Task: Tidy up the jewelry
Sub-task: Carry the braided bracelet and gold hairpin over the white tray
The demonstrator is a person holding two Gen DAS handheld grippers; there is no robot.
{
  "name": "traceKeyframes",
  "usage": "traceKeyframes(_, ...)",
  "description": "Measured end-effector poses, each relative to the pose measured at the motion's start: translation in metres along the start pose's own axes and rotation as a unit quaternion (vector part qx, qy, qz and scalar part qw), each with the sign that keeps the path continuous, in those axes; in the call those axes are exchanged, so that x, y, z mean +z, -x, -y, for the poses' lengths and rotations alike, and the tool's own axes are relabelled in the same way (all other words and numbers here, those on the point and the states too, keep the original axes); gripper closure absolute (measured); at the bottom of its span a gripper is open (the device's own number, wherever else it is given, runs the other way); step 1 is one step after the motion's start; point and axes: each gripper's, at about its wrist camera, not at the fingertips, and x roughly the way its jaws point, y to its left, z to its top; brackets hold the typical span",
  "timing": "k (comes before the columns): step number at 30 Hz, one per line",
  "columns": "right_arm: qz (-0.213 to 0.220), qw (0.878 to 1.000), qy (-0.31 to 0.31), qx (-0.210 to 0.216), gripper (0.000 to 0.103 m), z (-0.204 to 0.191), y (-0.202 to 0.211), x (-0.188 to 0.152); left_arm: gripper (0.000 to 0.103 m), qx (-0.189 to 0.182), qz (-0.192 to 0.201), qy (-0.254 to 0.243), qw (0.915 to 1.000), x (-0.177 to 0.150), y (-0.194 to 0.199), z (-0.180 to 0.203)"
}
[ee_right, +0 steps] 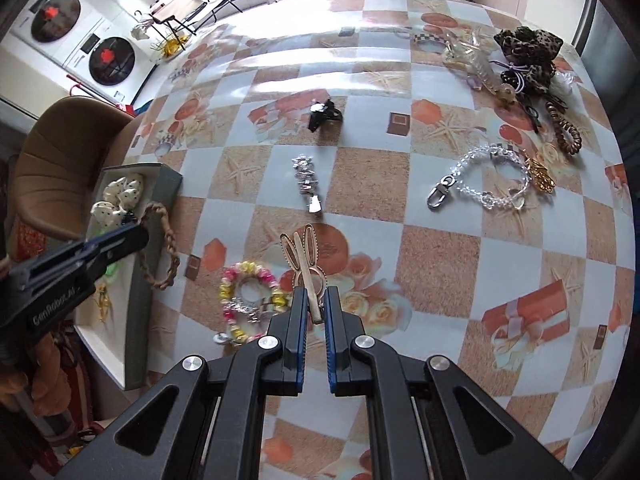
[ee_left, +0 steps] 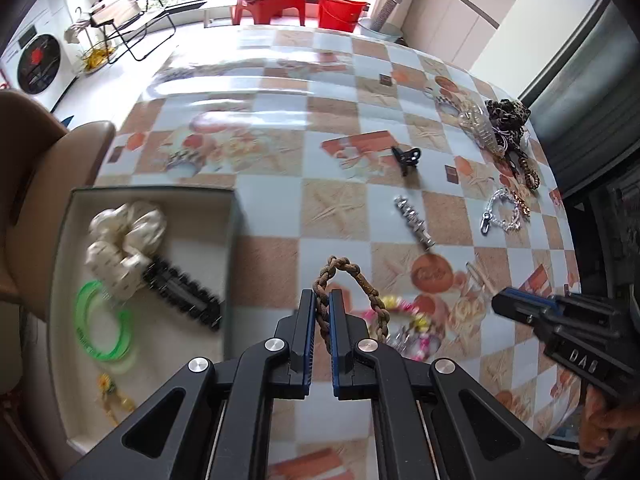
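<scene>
My left gripper (ee_left: 323, 298) is shut on a brown braided bracelet (ee_left: 352, 276) and holds it above the table, just right of the open box (ee_left: 234, 216). The bracelet also hangs from it in the right wrist view (ee_right: 166, 248). The box holds a white scrunchie (ee_left: 120, 244), a black hair clip (ee_left: 182, 296), a green bangle (ee_left: 102, 324) and a small yellow piece (ee_left: 110, 390). My right gripper (ee_right: 316, 300) is shut on a rabbit-shaped hair clip (ee_right: 304, 260) over the table. A pink and yellow bead bracelet (ee_right: 250, 300) lies left of it.
On the checked tablecloth (ee_right: 440, 252) lie a silver star clip (ee_right: 306, 180), a small black claw clip (ee_right: 324, 114), a clear bead chain with a clasp (ee_right: 484, 184), and a pile of scrunchies and clips at the far right (ee_right: 524, 60). A brown chair (ee_right: 64, 152) stands left.
</scene>
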Motion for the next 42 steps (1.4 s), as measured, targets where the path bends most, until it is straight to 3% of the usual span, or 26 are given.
traceKeyframes(15, -0.001, 0.997, 0.078, 0.028, 0.094, -0.101, 0.006, 0.003, 0.093, 0.016, 0.015, 0.073, 0.9971, -0.055, 0.046, -0.08)
traceKeyframes(26, -0.029, 0.984, 0.165, 0.063, 0.094, -0.195, -0.021, 0.0, 0.093, 0.053, 0.024, 0.156, 0.9861, -0.097, 0.065, -0.158)
traceKeyframes(34, -0.058, 0.973, 0.213, 0.073, 0.094, -0.253, -0.061, 0.002, 0.093, 0.081, 0.019, 0.209, 0.9744, -0.12, 0.056, -0.207)
traceKeyframes(42, -0.073, 0.965, 0.24, 0.078, 0.094, -0.291, -0.097, 0.009, 0.093, 0.099, 0.0, 0.227, 0.969, -0.135, 0.031, -0.221)
